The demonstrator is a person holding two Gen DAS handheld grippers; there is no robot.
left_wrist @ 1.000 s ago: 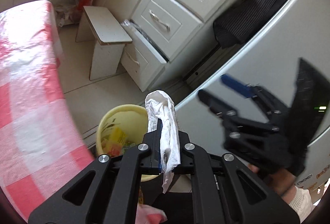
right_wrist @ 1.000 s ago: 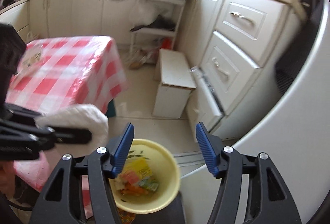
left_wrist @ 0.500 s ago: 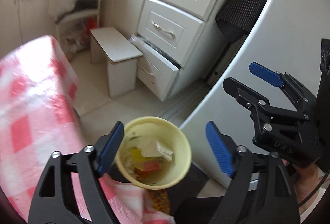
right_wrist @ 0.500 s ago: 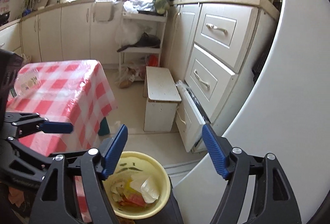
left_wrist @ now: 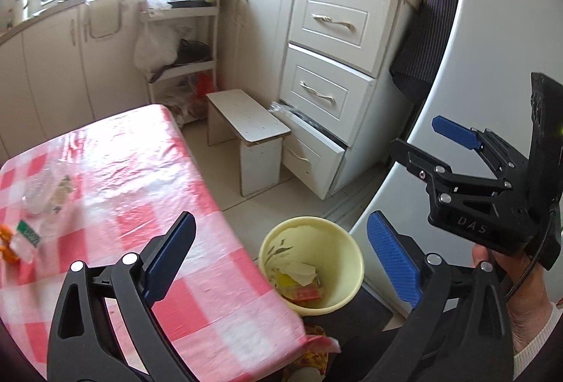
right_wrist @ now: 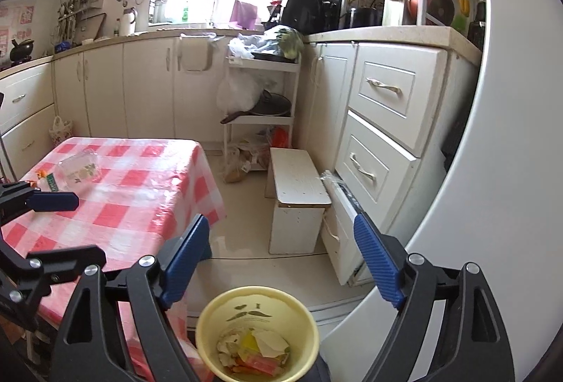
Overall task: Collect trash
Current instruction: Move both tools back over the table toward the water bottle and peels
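A yellow waste bin (left_wrist: 281,241) (right_wrist: 257,304) stands on the floor by the table corner, with a white tissue (left_wrist: 299,271) (right_wrist: 267,339) and coloured wrappers inside. Above it my left gripper (left_wrist: 279,220) (right_wrist: 84,223) has its jaws opening, with nothing between them. My right gripper (right_wrist: 281,220) (left_wrist: 415,133) hovers beside it over the bin, jaws also opening and empty. On the red-checked table (left_wrist: 140,188) (right_wrist: 133,177) lie a clear plastic container (left_wrist: 45,188) (right_wrist: 79,169), a green-white wrapper (left_wrist: 28,234) (right_wrist: 49,183) and an orange scrap (left_wrist: 5,244).
A white stool (left_wrist: 246,121) (right_wrist: 299,181) stands on the floor beyond the bin, next to drawers (left_wrist: 316,93) whose bottom one is ajar. A white fridge (left_wrist: 492,65) fills the right side. A shelf rack (right_wrist: 260,93) stands against the far cabinets. A hand (left_wrist: 510,294) holds the right gripper.
My left gripper let go of the white tissue, which now lies in the bin, opened wide, rose and swung toward the table. The right gripper opened wider and rose a little.
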